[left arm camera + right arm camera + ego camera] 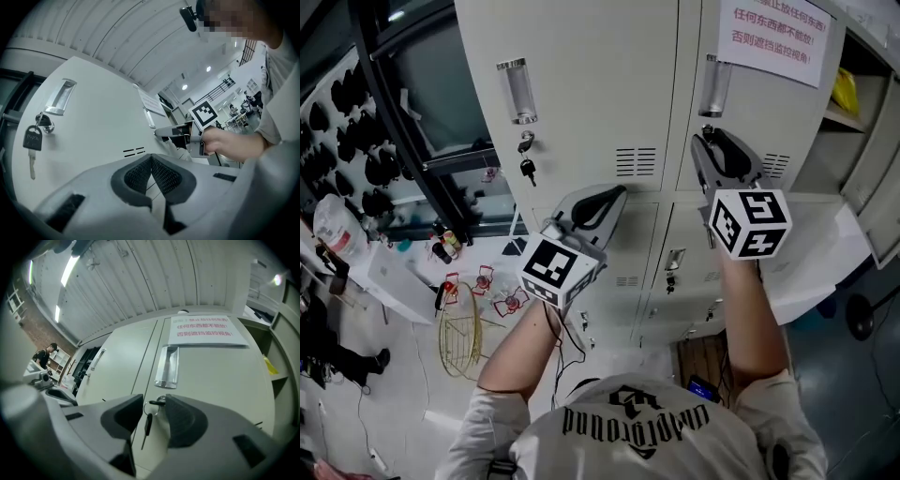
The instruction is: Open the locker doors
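Observation:
Two grey upper locker doors stand shut side by side. The left door has a chrome handle and a key hanging in its lock; these show as handle and key in the left gripper view. My left gripper is shut and empty, its tips meeting just off that door's lower right. My right gripper is at the right door's lock below its handle. Its jaws stand apart around the inserted key, and a second key dangles from the ring. I see no pad pressing on it.
A paper notice with red print is stuck on the right door. Lower locker doors sit beneath. Open shelving stands at the right. A dark window frame, a wire basket and clutter lie at the left.

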`<move>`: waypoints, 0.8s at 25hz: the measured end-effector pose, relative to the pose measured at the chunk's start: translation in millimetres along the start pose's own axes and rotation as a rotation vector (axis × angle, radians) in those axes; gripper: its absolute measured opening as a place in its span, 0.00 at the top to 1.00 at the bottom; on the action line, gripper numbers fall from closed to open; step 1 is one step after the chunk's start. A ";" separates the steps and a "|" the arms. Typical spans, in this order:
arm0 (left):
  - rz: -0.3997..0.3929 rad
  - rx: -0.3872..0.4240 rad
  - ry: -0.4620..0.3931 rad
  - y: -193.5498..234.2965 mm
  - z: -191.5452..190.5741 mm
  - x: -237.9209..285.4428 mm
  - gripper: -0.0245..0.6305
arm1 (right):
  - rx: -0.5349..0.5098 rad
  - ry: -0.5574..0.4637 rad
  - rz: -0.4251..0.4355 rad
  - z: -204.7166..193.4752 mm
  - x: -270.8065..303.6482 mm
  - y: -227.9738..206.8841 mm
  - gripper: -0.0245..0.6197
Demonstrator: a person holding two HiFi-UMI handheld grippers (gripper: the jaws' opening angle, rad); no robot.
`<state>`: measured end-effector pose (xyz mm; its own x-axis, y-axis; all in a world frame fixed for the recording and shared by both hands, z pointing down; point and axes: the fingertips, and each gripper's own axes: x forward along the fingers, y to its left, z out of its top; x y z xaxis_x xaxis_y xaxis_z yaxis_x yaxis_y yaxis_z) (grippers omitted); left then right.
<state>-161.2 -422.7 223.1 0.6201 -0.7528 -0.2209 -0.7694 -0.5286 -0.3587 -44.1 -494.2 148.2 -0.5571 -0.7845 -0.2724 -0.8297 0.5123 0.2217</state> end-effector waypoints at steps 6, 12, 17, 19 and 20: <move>-0.033 -0.007 -0.011 4.0 2.7 0.6 0.95 | -0.029 0.024 -0.052 -2.5 1.0 -5.7 0.80; -0.069 -0.011 -0.018 7.5 7.8 -8.5 0.95 | -0.070 0.050 -0.075 0.1 -3.8 -7.6 0.80; -0.097 -0.022 -0.024 6.0 9.3 -17.4 0.95 | -0.081 0.068 -0.078 3.0 -14.7 -4.4 0.81; -0.120 -0.023 -0.024 0.1 10.5 -18.7 0.95 | -0.077 0.071 -0.082 5.0 -23.2 -4.8 0.81; -0.133 -0.022 -0.022 -3.2 10.6 -19.1 0.95 | -0.073 0.070 -0.082 6.3 -27.8 -4.8 0.81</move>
<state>-168.9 -402.5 218.9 0.7197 -0.6671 -0.1927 -0.6835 -0.6318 -0.3657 -24.8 -472.6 148.8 -0.4815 -0.8466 -0.2267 -0.8663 0.4205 0.2697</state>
